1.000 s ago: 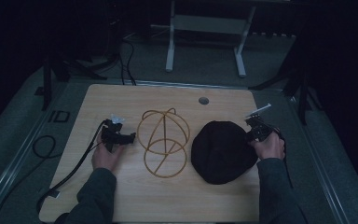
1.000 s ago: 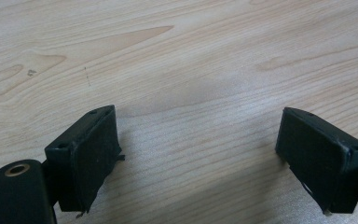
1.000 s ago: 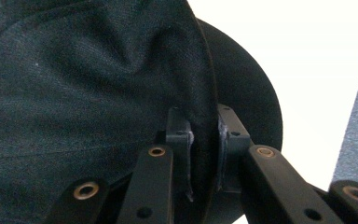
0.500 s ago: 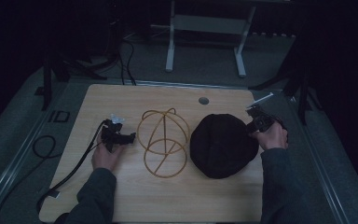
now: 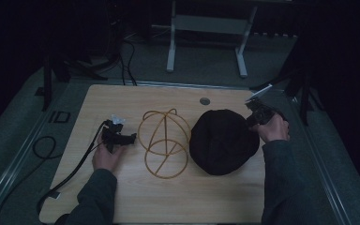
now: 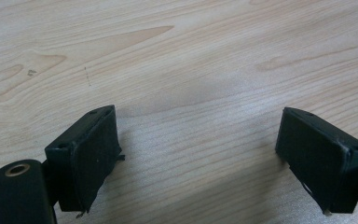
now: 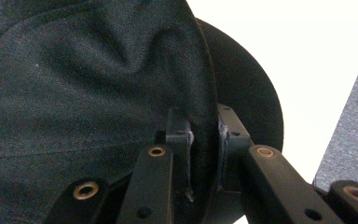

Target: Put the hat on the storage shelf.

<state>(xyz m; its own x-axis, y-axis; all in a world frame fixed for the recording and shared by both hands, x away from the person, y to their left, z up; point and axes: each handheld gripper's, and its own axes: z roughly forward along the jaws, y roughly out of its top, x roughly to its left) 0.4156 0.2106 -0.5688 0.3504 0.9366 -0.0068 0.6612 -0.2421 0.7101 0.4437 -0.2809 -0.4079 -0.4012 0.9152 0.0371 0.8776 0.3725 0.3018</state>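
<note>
Lifting black hat [image 5: 222, 140] edge higher than before, right tool [image 5: 254, 119] clamped.

High view overlooks the table [image 5: 122, 98]; gripper views sit close, probably sharing its wood.

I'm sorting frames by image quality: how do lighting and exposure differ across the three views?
High view: dim and underexposed, the room black, the hat a dark blob with little detail. Left gripper view: evenly lit, table grain sharp, soft shadows under the gripper. Right gripper view: background blown out to white, hat fabric close and slightly soft.
</note>
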